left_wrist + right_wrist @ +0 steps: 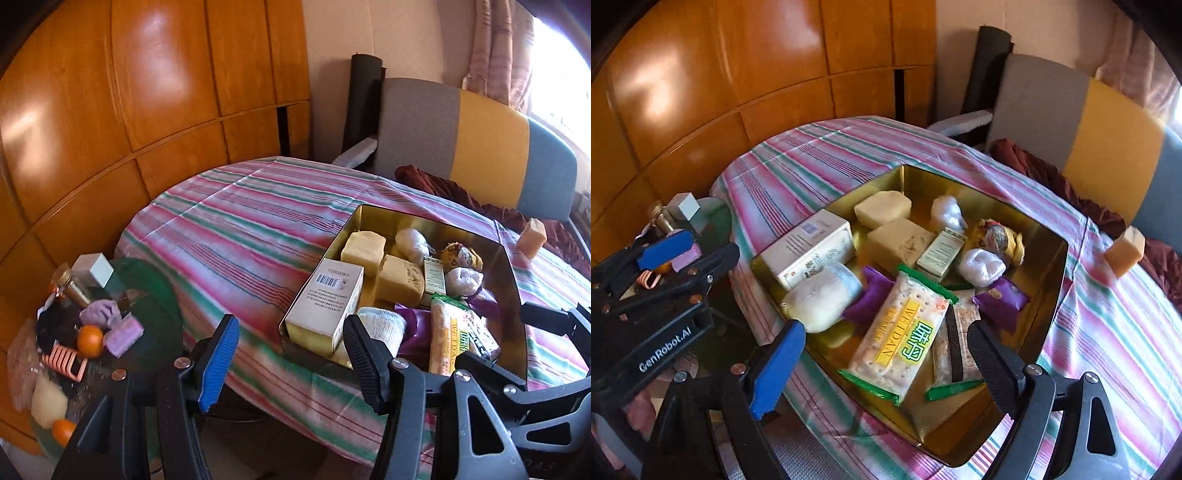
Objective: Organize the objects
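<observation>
Both claws hang open w/ nothing held: left claw (291,354) wide apart at the near-left corner of the gold tin (1051,295), right claw (886,365) spread over the tin's near end, straddling the cracker pack (897,332). The tin sits on the striped surface (798,162) and already holds most items: white carton (809,251) along the left wall, two pale blocks (886,208) toward the far side, small green-white box (940,251), two white bagged lumps (982,266), purple packets (999,299), a rolled white cloth (823,299). Still outside: an orange-tan block (1126,251) on the surface by the chair, well apart from the tin, plus clutter on the side stand at left, e.g. an orange (89,340) and a lilac bar (123,332). Handling guess: cracker pack is light, film slick and crinkly, contents brittle, so take it across the narrow width, gentle squeeze. Blocks look firm, maybe waxy; grip flat faces. Carton is stiff but crushable, so grip the short sides. Bagged lumps and cloth are soft and will deform; pinch mid-body. The orange is round and may roll, so close on its widest part.
</observation>
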